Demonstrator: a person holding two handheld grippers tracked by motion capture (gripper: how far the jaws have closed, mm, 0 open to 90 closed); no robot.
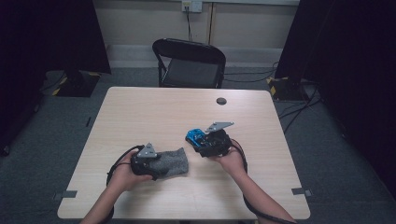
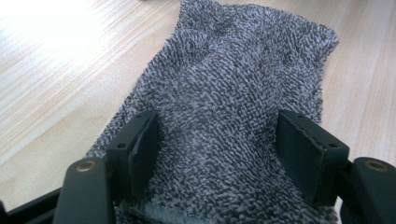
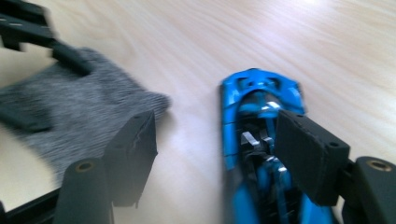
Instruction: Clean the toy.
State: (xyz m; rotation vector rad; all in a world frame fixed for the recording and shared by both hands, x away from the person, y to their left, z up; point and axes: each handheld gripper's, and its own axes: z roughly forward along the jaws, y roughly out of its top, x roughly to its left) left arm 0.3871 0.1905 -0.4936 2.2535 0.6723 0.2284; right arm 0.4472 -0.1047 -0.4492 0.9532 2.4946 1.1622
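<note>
From my station the high view comes through dim and soft, with dark curtains swallowing both upper corners and the table (image 1: 154, 112) evenly lit, shadows faint. In the left gripper view, glare washes out the tabletop at the upper left corner, while the grey cloth (image 2: 233, 93) is sharp enough that I can read its loops. The right gripper view is smeared by motion blur: the cloth (image 3: 84, 112) and the blue toy car (image 3: 254, 116) streak, and glare pales the upper right.
</note>
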